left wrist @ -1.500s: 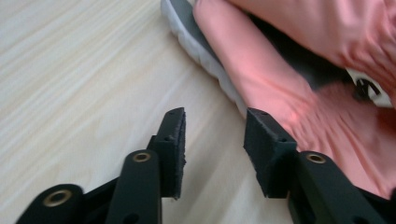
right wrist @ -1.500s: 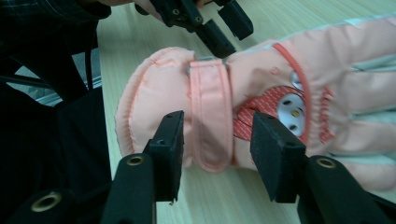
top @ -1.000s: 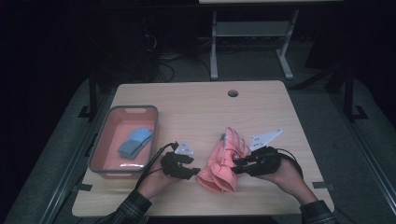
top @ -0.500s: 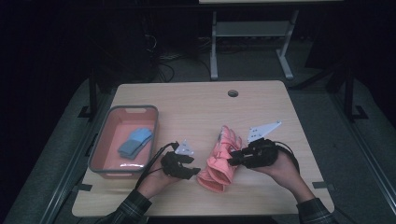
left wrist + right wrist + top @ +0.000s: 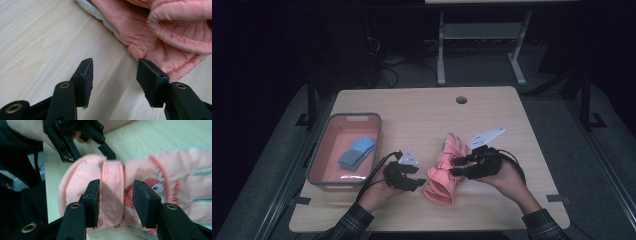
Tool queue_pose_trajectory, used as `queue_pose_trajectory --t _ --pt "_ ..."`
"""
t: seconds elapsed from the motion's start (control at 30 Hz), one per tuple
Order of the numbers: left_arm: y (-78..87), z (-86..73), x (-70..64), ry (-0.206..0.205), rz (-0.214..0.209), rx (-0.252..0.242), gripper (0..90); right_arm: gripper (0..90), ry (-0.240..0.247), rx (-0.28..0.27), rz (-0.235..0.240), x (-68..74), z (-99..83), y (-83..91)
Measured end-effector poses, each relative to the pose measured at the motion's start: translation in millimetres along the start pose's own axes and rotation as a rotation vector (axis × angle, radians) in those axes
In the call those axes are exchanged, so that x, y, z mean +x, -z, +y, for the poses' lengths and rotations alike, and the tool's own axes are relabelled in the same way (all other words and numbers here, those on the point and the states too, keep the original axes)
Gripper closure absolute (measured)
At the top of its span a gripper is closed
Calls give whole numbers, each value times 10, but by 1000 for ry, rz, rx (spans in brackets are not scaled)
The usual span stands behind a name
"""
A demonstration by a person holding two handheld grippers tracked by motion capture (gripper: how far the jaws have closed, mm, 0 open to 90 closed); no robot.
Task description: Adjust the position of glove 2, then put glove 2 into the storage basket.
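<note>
Between grippers, pink glove (image 5: pixel 446 167) (fingers away)

Overhead table (image 5: pixel 422 107) view; two close glove-level (image 5: pixel 444 172) views.

A pink-lined grey bin (image 5: pixel 318 159) sits at the table's (image 5: pixel 422 110) left; blue cloth (image 5: pixel 357 151) lies inside
</note>
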State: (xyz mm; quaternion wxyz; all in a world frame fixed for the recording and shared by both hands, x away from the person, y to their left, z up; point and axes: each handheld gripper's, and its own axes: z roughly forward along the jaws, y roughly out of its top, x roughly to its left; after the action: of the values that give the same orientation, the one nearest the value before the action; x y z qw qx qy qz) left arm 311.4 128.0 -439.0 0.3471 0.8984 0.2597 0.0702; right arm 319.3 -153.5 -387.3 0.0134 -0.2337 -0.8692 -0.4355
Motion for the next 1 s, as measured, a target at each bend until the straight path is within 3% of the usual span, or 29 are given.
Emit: queue_pose_trajectory --t 0.07,0.1,0.17,0.2,0.23,0.4,0.6,1.0 --pt "17 12 14 12 3 -12 454 618 -6 -33 -12 -13 5 86" --pt "26 22 25 14 6 -13 439 740 -9 -57 -39 -48 7 151" --pt "33 39 38 19 6 -15 416 880 -17 -64 -70 -89 -1 169" --pt "42 50 53 11 4 -10 416 880 -17 -64 -70 -89 -1 169" --pt "52 64 65 11 0 -5 399 900 -20 -62 -108 -138 -16 158" --pt "117 145 123 31 6 -25 326 900 -26 -70 -132 -268 -24 69" --pt "200 241 186 67 -7 -78 285 900 -22 -77 -134 -323 -3 27" --pt "234 486 196 42 -53 -130 198 900 -22 5 -125 -406 -34 -209"
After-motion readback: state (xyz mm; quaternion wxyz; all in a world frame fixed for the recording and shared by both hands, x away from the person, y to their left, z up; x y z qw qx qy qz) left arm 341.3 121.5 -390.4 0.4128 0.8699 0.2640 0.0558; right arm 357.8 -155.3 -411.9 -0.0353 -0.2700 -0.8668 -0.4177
